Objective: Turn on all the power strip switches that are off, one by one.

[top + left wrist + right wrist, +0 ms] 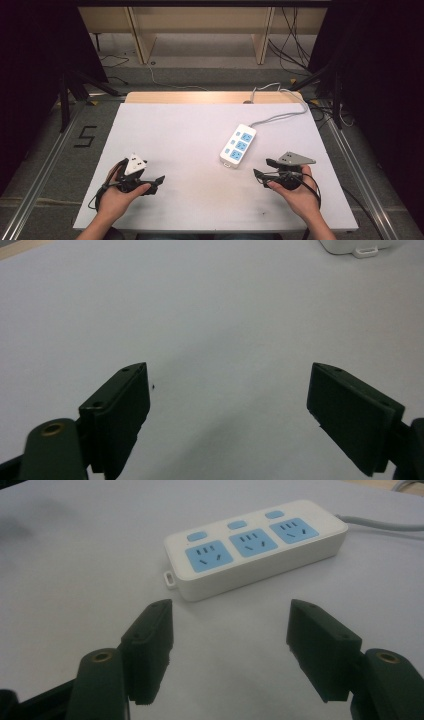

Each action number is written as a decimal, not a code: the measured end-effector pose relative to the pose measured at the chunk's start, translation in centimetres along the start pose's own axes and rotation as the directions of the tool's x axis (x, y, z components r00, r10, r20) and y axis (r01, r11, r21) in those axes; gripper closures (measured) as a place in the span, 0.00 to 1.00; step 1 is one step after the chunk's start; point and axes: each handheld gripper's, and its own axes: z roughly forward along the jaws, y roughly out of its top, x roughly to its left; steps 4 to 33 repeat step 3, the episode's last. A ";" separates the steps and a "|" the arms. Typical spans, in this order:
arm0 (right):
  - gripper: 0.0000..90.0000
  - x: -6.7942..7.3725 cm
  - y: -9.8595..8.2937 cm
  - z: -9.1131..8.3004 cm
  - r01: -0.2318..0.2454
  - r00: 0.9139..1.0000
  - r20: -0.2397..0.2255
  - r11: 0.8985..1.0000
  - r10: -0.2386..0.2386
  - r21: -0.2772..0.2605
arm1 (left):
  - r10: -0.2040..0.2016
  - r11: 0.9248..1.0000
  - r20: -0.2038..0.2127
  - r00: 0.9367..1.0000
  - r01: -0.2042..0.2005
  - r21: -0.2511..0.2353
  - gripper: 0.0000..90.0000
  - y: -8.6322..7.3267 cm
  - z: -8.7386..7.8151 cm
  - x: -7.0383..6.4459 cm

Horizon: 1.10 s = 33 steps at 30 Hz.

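The left gripper (159,181) sits low over the white table (190,140), held in a hand (117,197) near the person's side. Its two black jaws are spread wide apart. Nothing is between them, just bare white table top, as the left gripper view shows (230,405).

The right gripper (261,170) is held in the other hand (300,195) on the right side of the table. Its jaws are wide open too and hold nothing (230,645). They point toward the power strip (255,545), which lies a little way in front of them, not touching.

The power strip (238,145) is white and long, lying flat on the table, right of the middle. It has three blue sockets in a row and three small blue buttons beside them. A small white loop sticks out at its near end. A grey cord (280,116) runs from its far end, off toward the back edge of the table.
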 end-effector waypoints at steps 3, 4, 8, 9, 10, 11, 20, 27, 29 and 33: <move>0.40 -0.1 -0.1 0.1 0.003 1.000 0.009 1.000 -0.003 -0.003 | 0.001 1.000 -0.002 1.000 -0.001 -0.011 0.19 0.0 0.0 0.0; 0.40 -0.1 -0.1 0.1 0.003 1.000 0.009 1.000 -0.003 -0.003 | 0.001 1.000 -0.002 1.000 -0.001 -0.011 0.19 0.0 0.0 0.0; 0.40 -0.1 -0.1 0.1 0.003 1.000 0.009 1.000 -0.003 -0.003 | 0.001 1.000 -0.002 1.000 -0.001 -0.011 0.19 0.0 0.0 0.0; 0.40 -0.1 -0.1 0.1 0.003 1.000 0.009 1.000 -0.003 -0.003 | 0.001 1.000 -0.002 1.000 -0.001 -0.011 0.19 0.0 0.0 0.0; 0.40 -0.1 -0.1 0.1 0.003 1.000 0.009 1.000 -0.003 -0.003 | 0.001 1.000 -0.002 1.000 -0.001 -0.011 0.19 0.0 0.0 0.0; 0.40 -0.1 -0.1 0.1 0.003 1.000 0.009 1.000 -0.003 -0.003 | 0.001 1.000 -0.002 1.000 -0.001 -0.011 0.19 0.0 0.0 0.0; 0.40 -0.1 -0.1 0.1 0.003 1.000 0.009 1.000 -0.003 -0.003 | 0.001 1.000 -0.002 1.000 -0.001 -0.011 0.19 0.0 0.0 0.0; 0.40 -0.1 -0.1 0.1 0.003 1.000 0.009 1.000 -0.003 -0.003 | 0.001 1.000 -0.002 1.000 -0.001 -0.011 0.19 0.0 0.0 0.0; 0.40 -0.1 -0.1 0.1 0.003 1.000 0.009 1.000 -0.003 -0.003 | 0.001 1.000 -0.002 1.000 -0.001 -0.011 0.19 0.0 0.0 0.0; 0.40 -0.1 -0.1 0.1 0.003 1.000 0.009 1.000 -0.003 -0.003 | 0.001 1.000 -0.002 1.000 -0.001 -0.011 0.19 0.0 0.0 0.0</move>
